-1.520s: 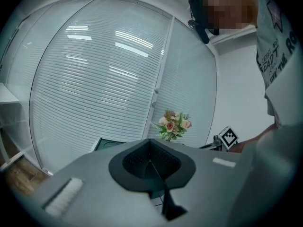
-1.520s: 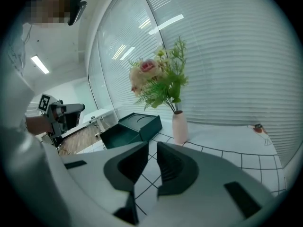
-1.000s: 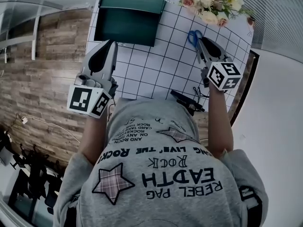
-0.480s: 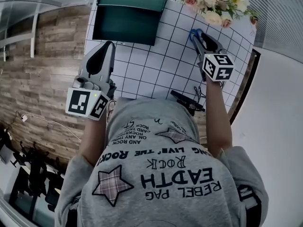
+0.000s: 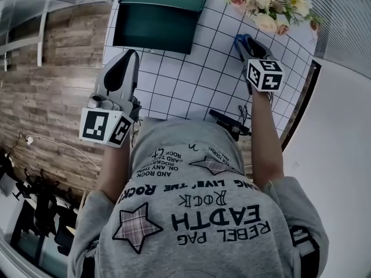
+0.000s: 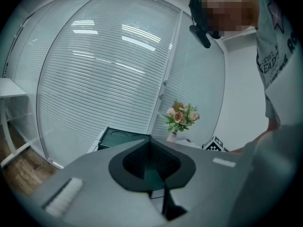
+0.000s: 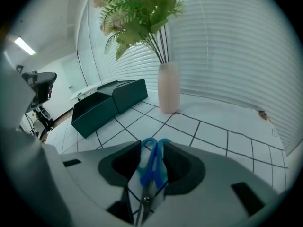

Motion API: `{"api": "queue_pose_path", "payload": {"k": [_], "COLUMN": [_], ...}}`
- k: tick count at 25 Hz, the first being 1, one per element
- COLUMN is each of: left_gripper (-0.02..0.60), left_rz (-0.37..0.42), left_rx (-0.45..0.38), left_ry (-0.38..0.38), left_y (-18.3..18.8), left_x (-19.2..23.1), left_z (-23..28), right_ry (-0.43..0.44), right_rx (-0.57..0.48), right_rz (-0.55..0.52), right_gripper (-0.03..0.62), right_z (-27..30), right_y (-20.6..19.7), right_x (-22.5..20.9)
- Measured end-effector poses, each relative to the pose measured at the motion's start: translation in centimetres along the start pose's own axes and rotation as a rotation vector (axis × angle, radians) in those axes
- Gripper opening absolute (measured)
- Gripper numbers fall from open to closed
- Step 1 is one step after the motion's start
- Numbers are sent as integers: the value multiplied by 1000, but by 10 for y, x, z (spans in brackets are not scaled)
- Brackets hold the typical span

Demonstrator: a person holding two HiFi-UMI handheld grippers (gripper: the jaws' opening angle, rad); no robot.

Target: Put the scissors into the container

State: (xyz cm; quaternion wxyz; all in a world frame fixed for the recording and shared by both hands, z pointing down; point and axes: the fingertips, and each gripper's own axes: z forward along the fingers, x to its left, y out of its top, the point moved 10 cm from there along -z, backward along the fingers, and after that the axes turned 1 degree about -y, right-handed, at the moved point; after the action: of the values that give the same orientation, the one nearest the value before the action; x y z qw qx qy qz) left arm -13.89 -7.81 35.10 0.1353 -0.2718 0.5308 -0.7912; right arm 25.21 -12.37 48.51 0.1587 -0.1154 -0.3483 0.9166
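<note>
Blue-handled scissors (image 7: 153,165) lie flat on the white gridded table (image 5: 191,80), near the far right. My right gripper (image 5: 250,44) is down over them, open, one jaw on each side of the handles and neither pad pressing. In the head view only a bit of blue handle (image 5: 238,40) shows past its jaws. The dark green container (image 5: 153,30) stands open at the table's far left, also seen as a box (image 7: 102,108) in the right gripper view. My left gripper (image 5: 126,62) hovers at the table's left edge, shut and holding nothing.
A pale vase (image 7: 169,88) with a flower bouquet (image 5: 264,4) stands just beyond the scissors at the far right corner. A black object with cables (image 5: 230,124) lies at the table's near edge. Blinds close off the far side.
My right gripper has moved forward over the scissors and its jaws have opened around the handles. The left gripper has barely shifted.
</note>
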Motion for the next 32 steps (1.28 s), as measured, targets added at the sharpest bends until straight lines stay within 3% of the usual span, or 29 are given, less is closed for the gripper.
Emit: {"api": "queue_pose_path", "payload": {"k": [7,32], "left_gripper": [9,9], "left_rz": [0,10], "left_rx": [2,0], "left_ry": [-1,-4], "left_y": [0,3], "left_x": [0,-1], "left_z": [3,-4], "right_ry": [-30,-62], "right_rx": [36,67], "right_rz": [-46,-63], "right_gripper": [123,86], "right_z": [7,9], "right_y": [-2,4], "right_x": [1,-1]}}
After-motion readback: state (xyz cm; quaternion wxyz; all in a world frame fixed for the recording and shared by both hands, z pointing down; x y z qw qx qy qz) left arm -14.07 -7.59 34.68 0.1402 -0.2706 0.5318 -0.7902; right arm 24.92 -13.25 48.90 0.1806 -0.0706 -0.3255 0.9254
